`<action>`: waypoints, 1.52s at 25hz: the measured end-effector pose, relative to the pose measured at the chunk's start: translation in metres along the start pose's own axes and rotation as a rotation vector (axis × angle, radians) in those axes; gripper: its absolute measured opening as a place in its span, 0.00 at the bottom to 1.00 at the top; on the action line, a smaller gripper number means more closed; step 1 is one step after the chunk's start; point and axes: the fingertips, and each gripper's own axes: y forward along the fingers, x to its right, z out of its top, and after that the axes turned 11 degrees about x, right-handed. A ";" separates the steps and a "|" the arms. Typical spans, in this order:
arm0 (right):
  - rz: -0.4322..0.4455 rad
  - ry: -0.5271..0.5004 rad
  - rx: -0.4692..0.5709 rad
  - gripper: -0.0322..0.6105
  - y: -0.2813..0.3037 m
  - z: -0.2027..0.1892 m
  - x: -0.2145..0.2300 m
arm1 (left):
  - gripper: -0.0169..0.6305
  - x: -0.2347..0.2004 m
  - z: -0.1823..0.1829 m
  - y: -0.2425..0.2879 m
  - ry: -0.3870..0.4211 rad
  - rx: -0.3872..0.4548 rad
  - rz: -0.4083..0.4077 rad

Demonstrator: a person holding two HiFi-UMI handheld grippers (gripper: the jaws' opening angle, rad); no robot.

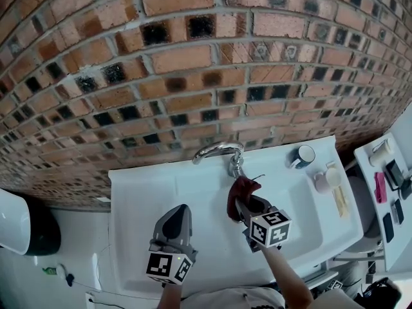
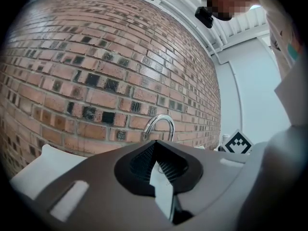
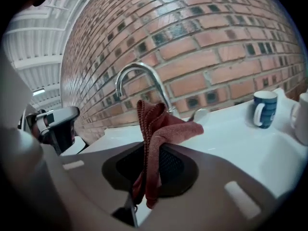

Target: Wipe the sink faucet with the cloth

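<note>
A chrome arched faucet rises at the back of the white sink, against the brick wall. My right gripper is shut on a dark red cloth, held just below and in front of the faucet base. In the right gripper view the cloth sticks up from the jaws with the faucet right behind it. My left gripper hovers over the left part of the basin, shut and holding nothing; its view shows the faucet farther off.
A blue mug and a white cup stand on the sink's right ledge. A white side shelf with small items lies at far right. A black and white bin sits at left.
</note>
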 end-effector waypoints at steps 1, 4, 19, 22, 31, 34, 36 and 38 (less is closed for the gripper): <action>0.020 0.013 -0.018 0.13 0.009 -0.006 -0.010 | 0.03 0.000 0.001 0.000 0.000 0.002 0.000; 0.032 0.034 -0.064 0.13 0.034 -0.014 -0.021 | 0.03 -0.002 0.001 -0.003 0.001 0.001 0.004; -0.087 0.085 0.033 0.13 0.056 0.050 0.013 | 0.03 -0.014 -0.001 -0.003 -0.012 0.008 0.027; -0.059 0.013 0.101 0.13 0.055 0.079 -0.001 | 0.03 -0.015 0.001 -0.004 -0.013 0.012 0.032; 0.093 -0.168 0.209 0.13 0.053 0.134 -0.072 | 0.03 -0.015 0.006 -0.007 -0.011 0.027 0.036; 0.121 -0.210 0.211 0.13 0.058 0.133 -0.094 | 0.03 -0.016 0.008 -0.009 -0.009 0.032 0.038; 0.127 -0.235 0.201 0.13 0.060 0.128 -0.100 | 0.03 -0.017 0.010 -0.010 -0.008 0.034 0.040; 0.140 -0.247 0.189 0.13 0.061 0.124 -0.104 | 0.03 -0.018 0.010 -0.011 -0.008 0.033 0.042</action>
